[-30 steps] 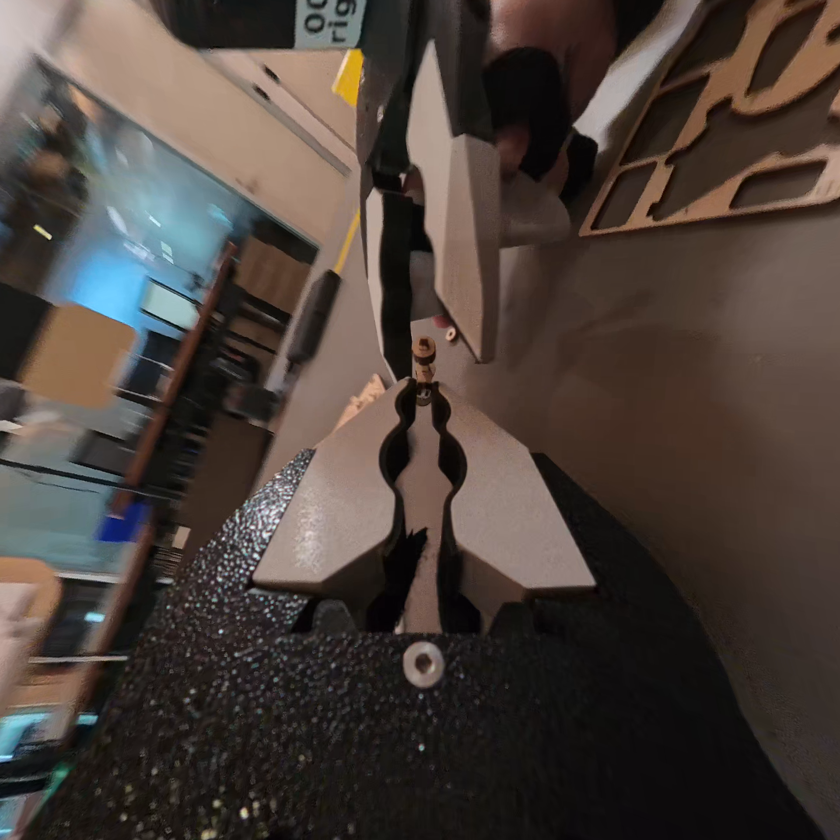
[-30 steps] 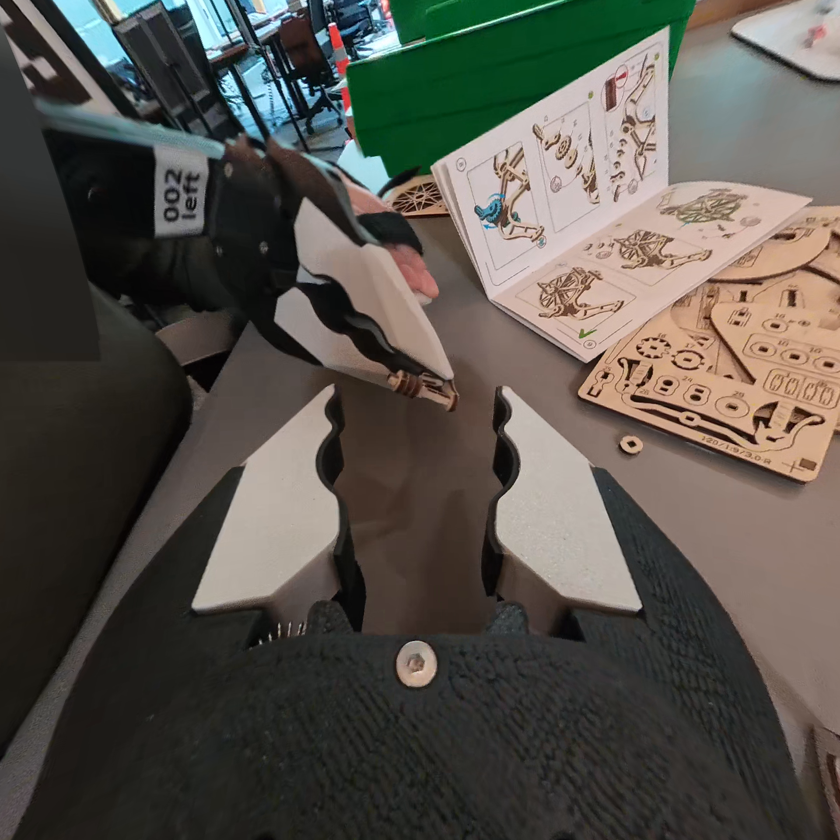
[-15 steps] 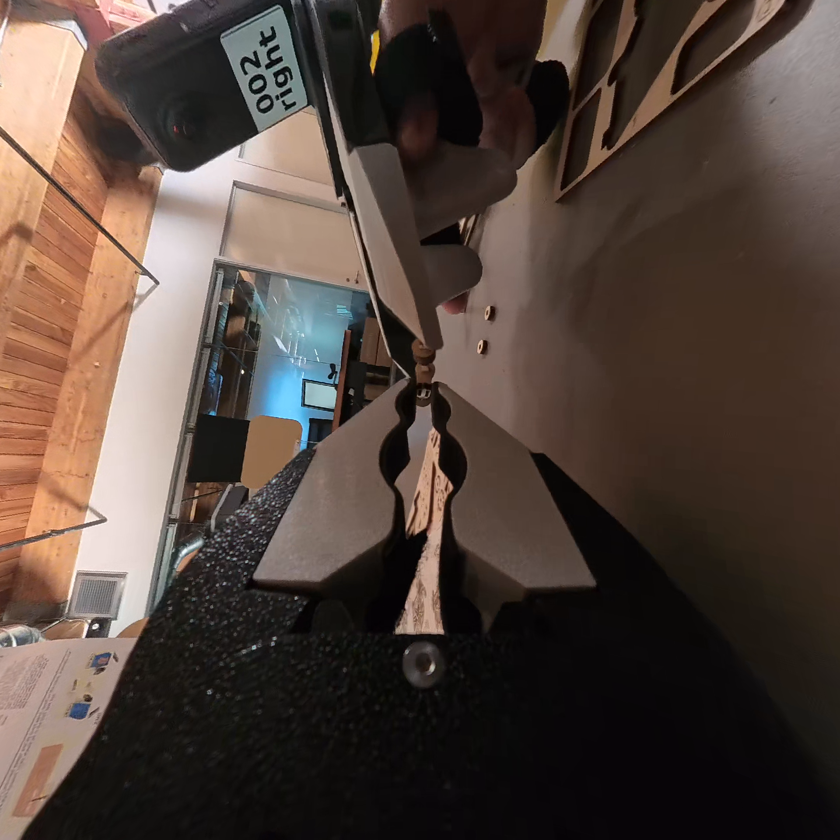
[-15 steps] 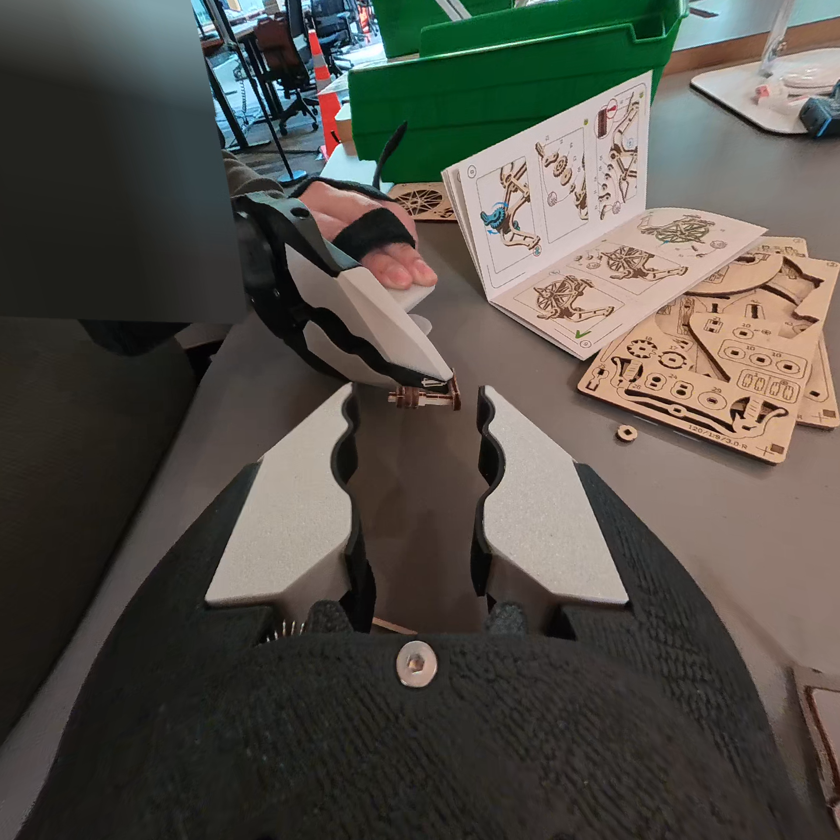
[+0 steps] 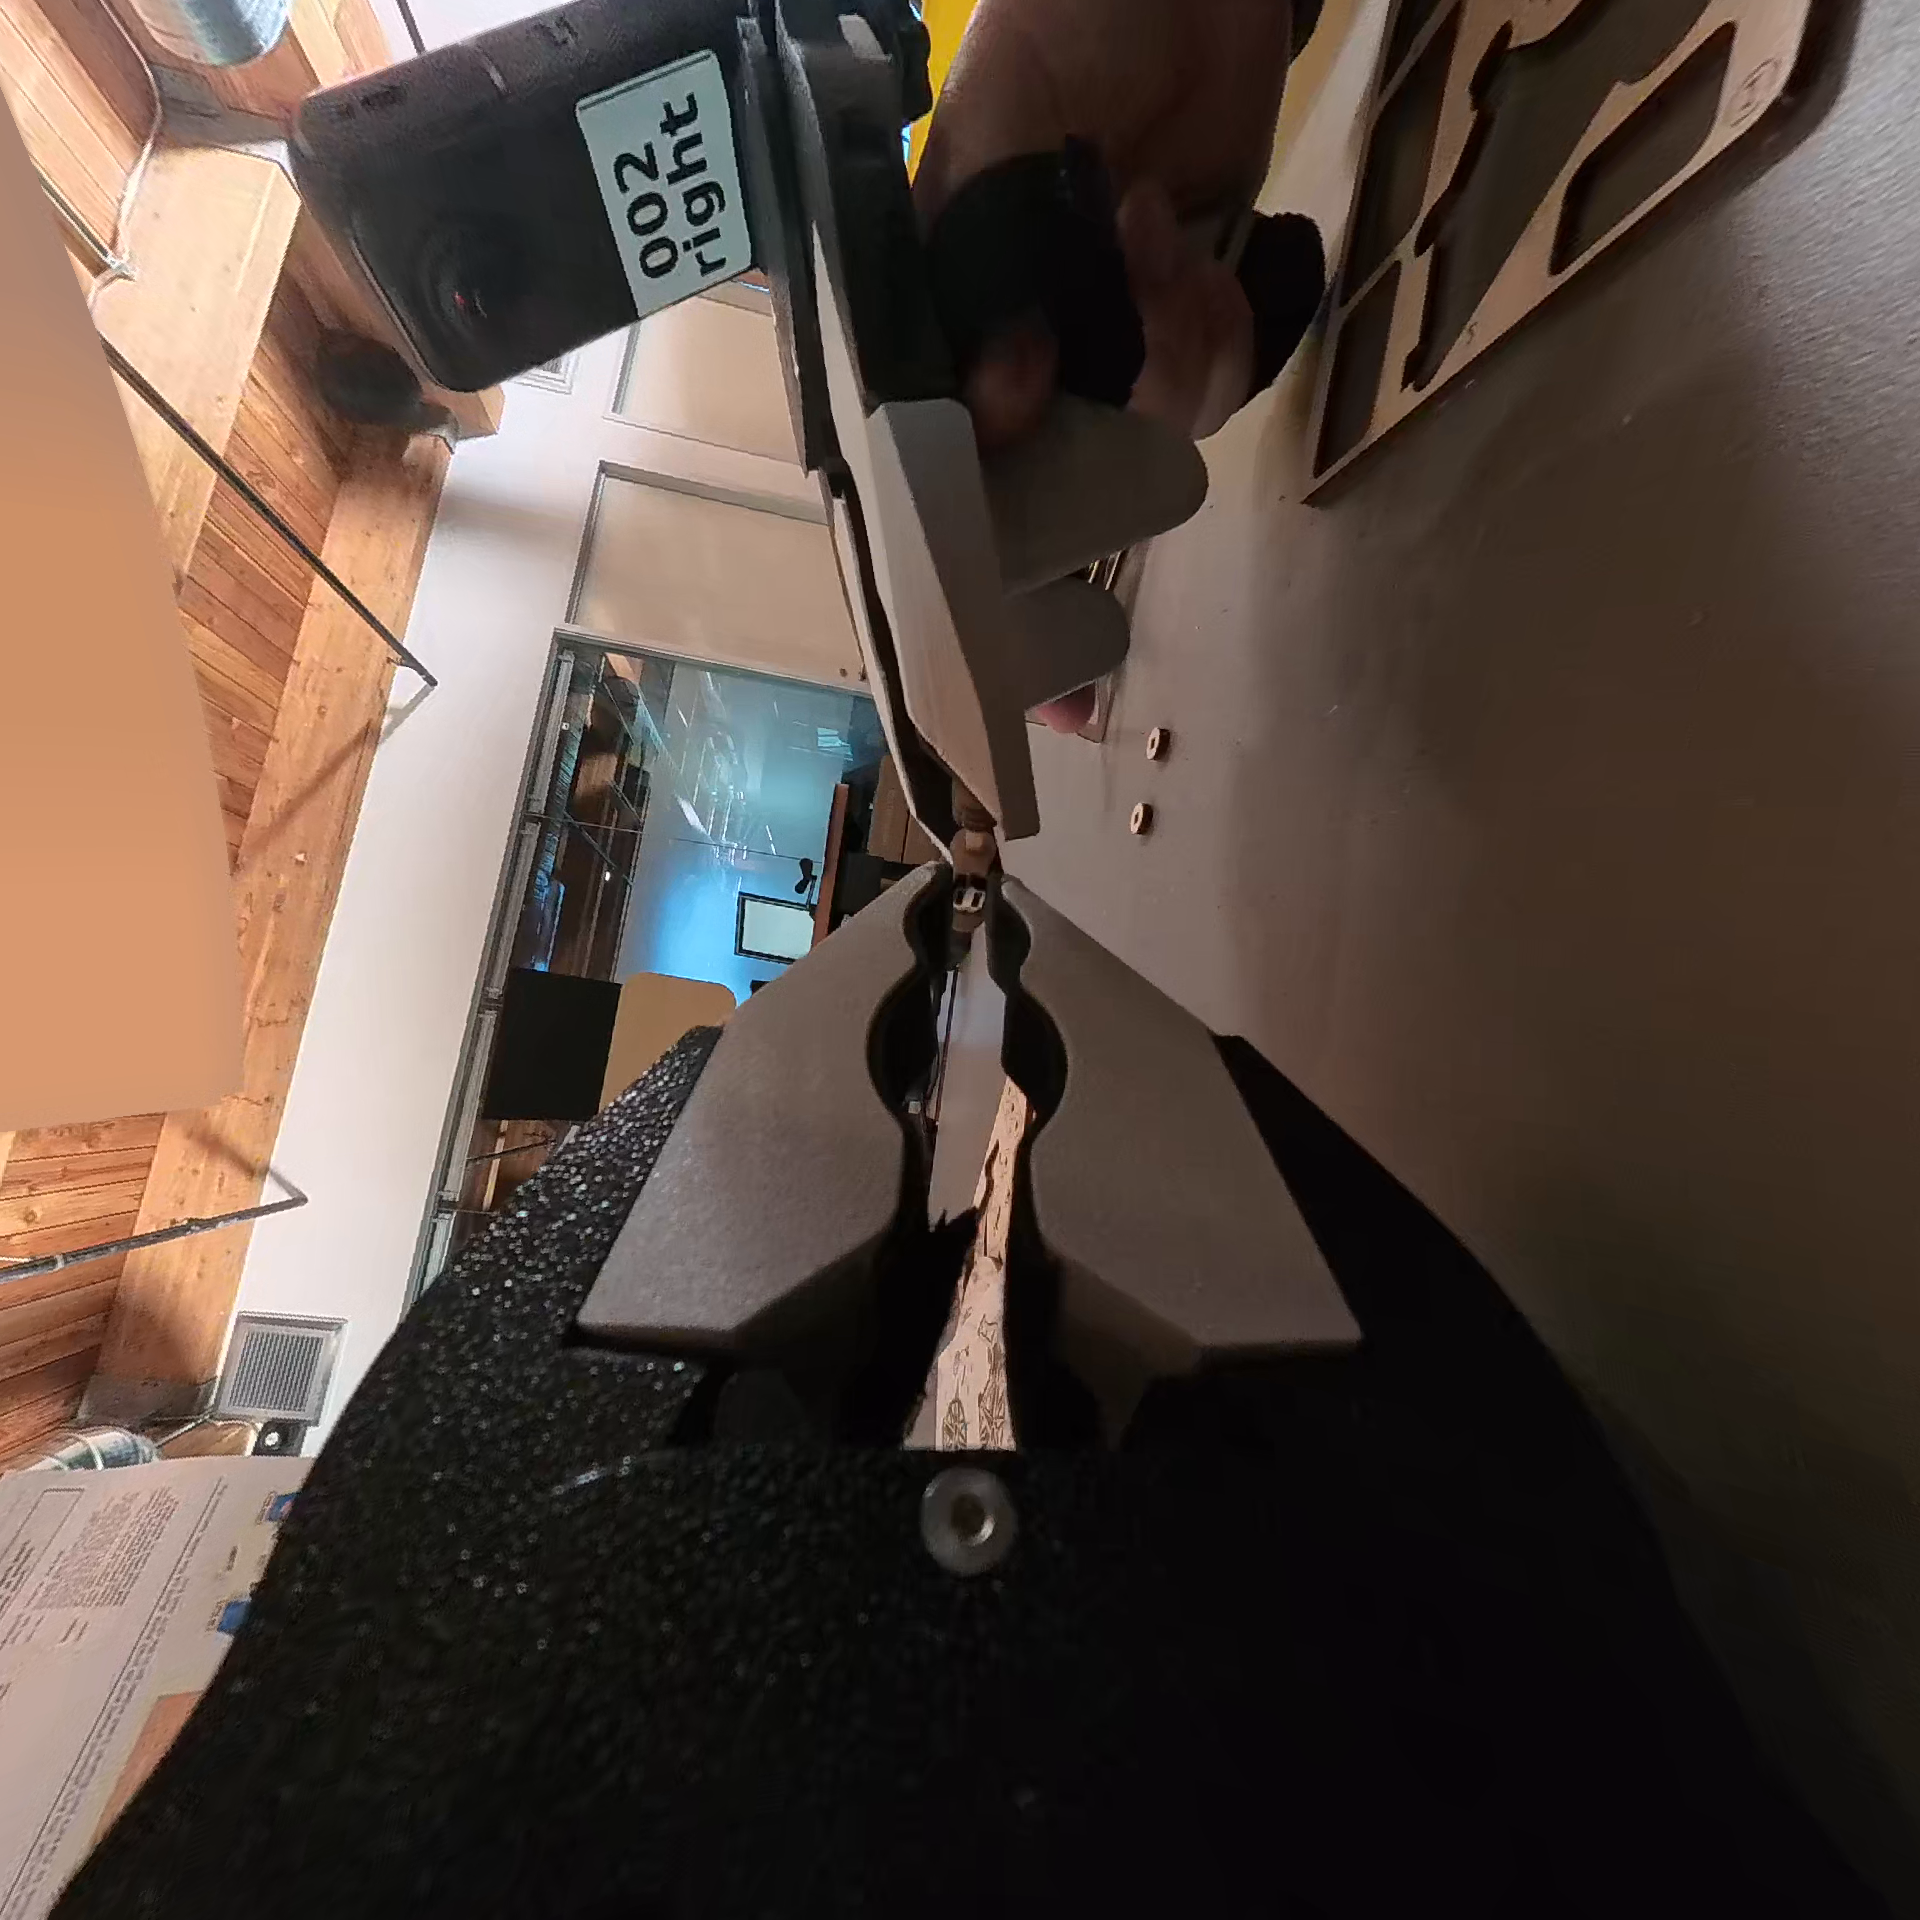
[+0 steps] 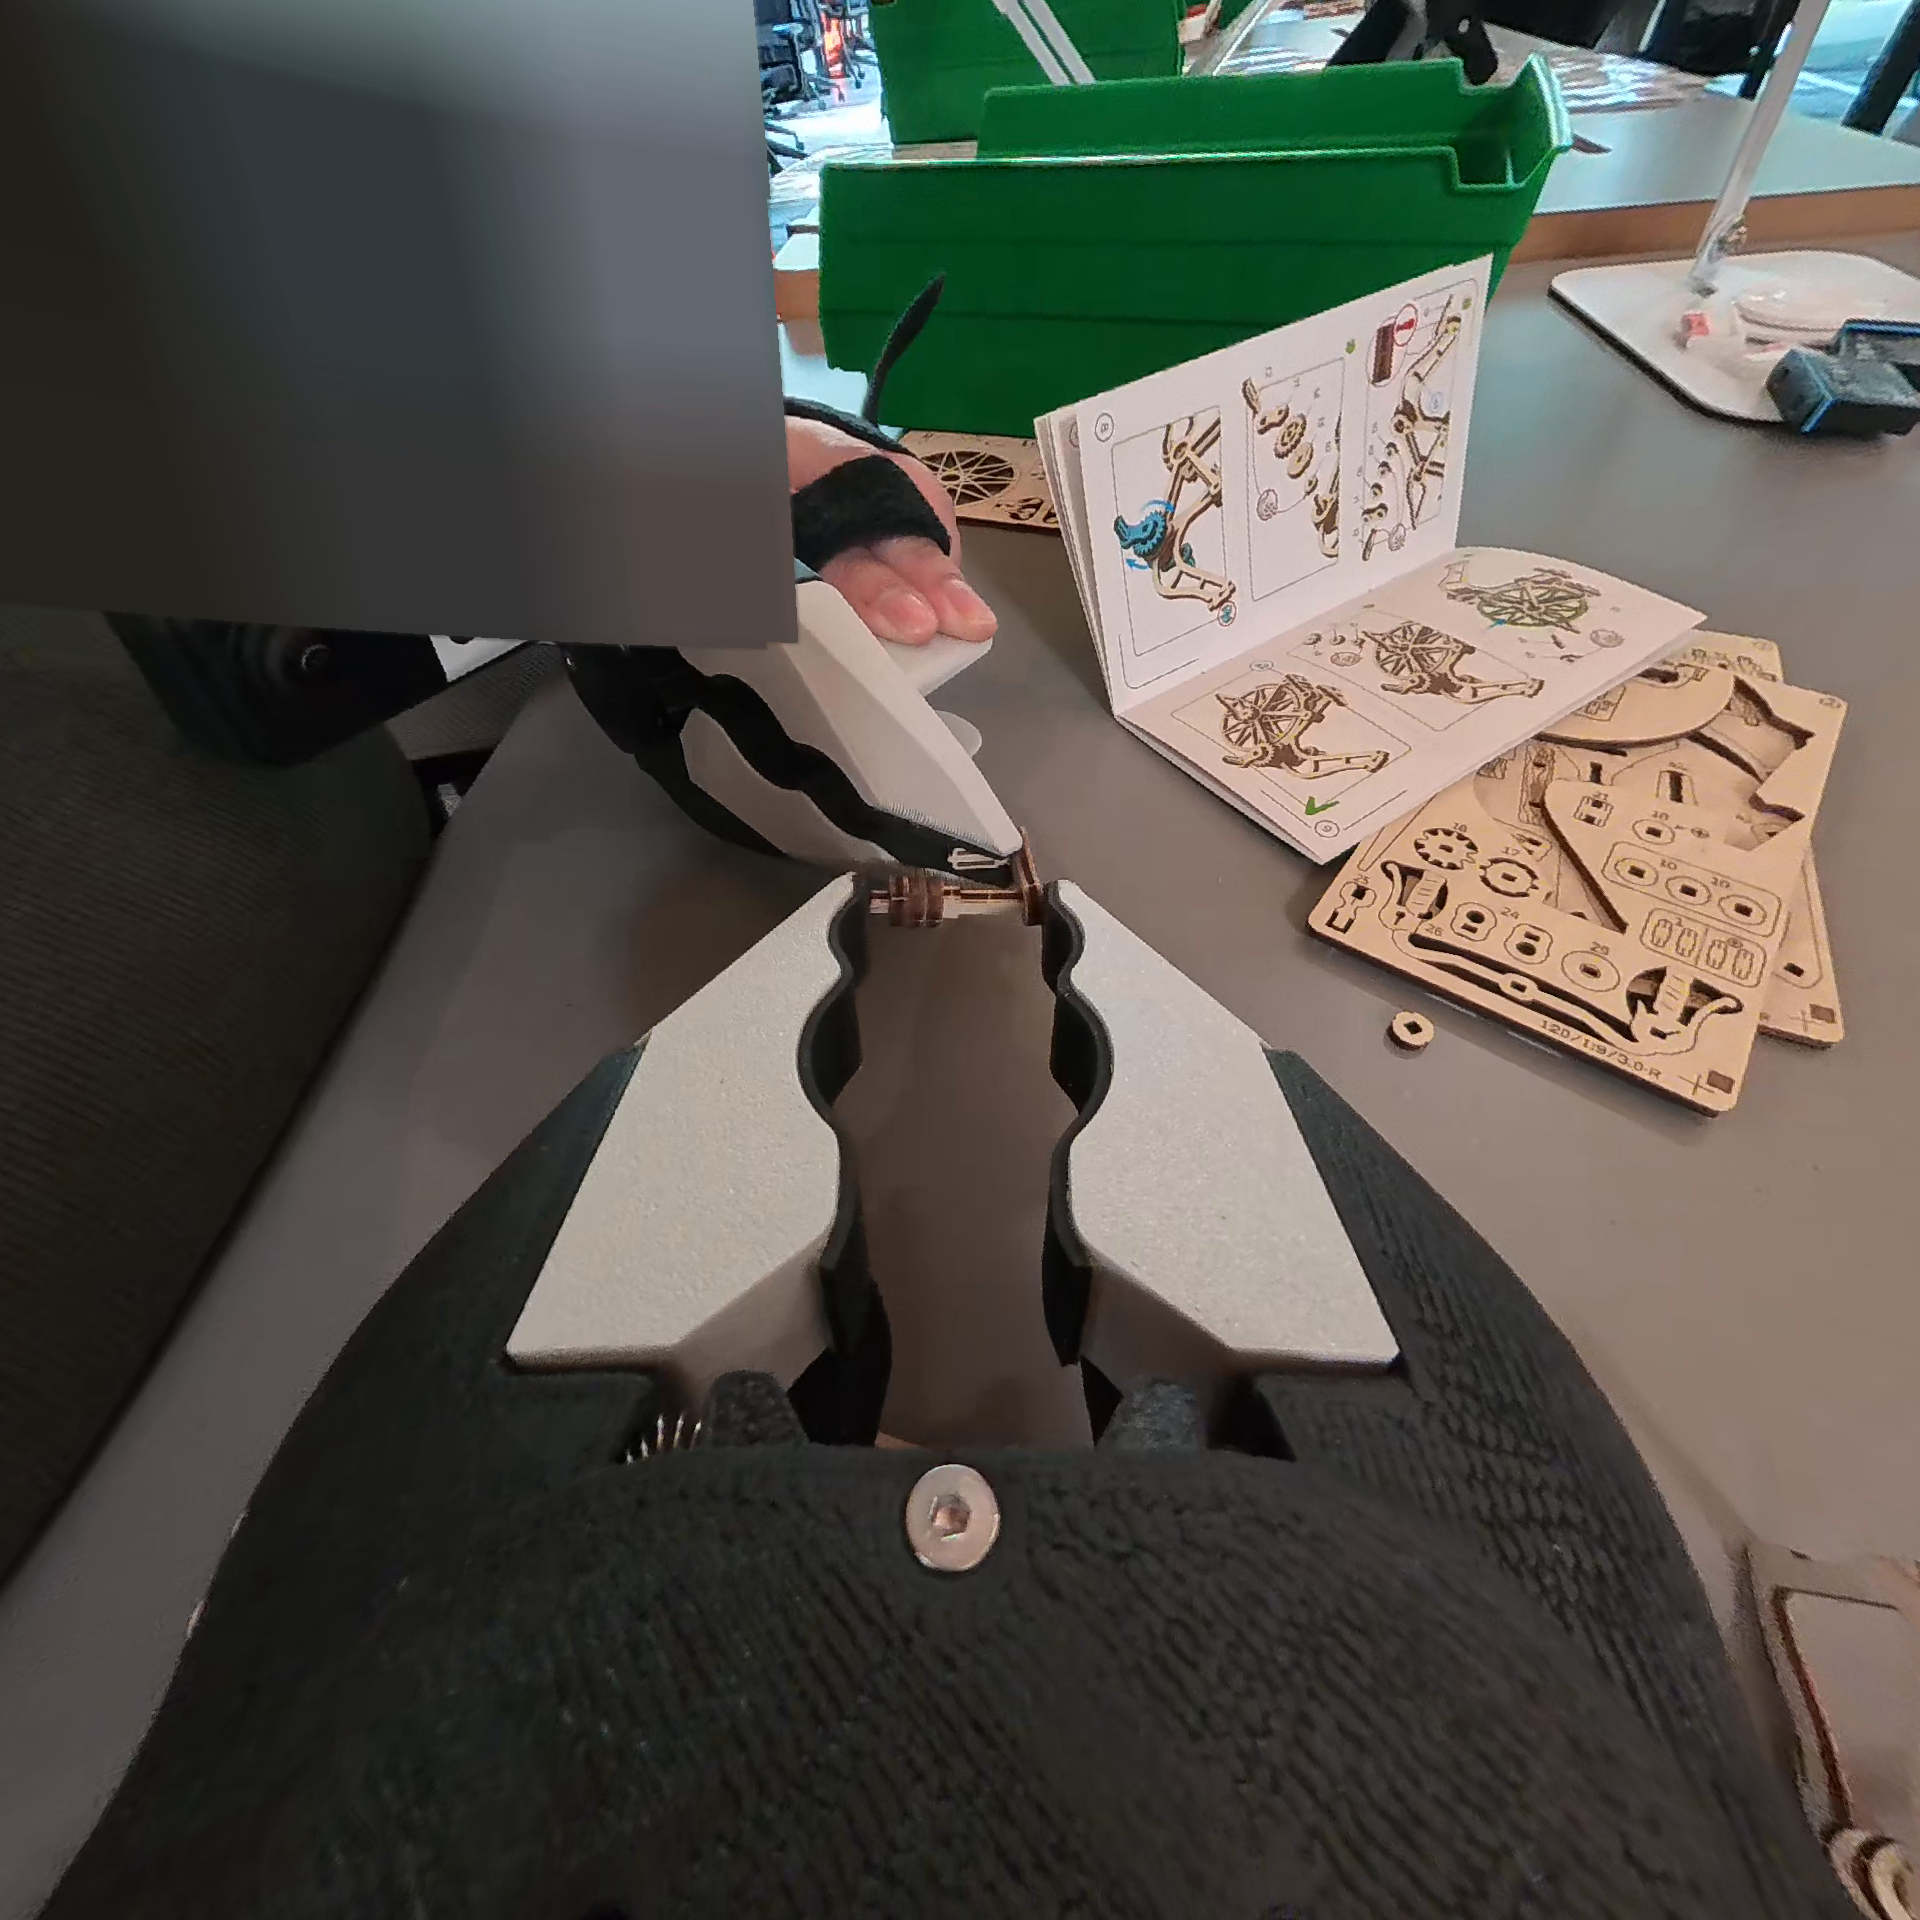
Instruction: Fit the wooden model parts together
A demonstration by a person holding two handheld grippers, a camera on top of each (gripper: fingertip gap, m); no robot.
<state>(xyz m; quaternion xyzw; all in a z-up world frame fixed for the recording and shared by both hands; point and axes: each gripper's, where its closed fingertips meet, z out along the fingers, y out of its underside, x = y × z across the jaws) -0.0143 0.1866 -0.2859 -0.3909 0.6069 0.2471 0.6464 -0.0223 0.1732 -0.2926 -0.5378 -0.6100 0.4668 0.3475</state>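
A small wooden axle with discs on it (image 6: pixel 925 900) lies crosswise between the fingertips of my right gripper (image 6: pixel 951 902). Its jaws have narrowed onto the axle's two ends. My left gripper (image 6: pixel 987 854) reaches in from the left above the grey table (image 6: pixel 1455 1299) and is shut on the axle's thin shaft near its right end. In the left wrist view my left gripper (image 5: pixel 966 883) pinches the axle (image 5: pixel 971 850) at its tips. The right gripper (image 5: pixel 977 821) comes down onto it from above.
An open instruction booklet (image 6: pixel 1299 582) stands right of the grippers. Flat wooden part sheets (image 6: pixel 1621 914) and a loose washer (image 6: pixel 1410 1031) lie beside it. Green bins (image 6: pixel 1164 249) stand behind. A punched-out sheet (image 5: pixel 1558 208) and two washers (image 5: pixel 1141 819) lie near the right gripper.
My right gripper has moved forward and closed from wide open onto the ends of the axle. My left gripper has kept its hold and turned the axle level between the right fingers.
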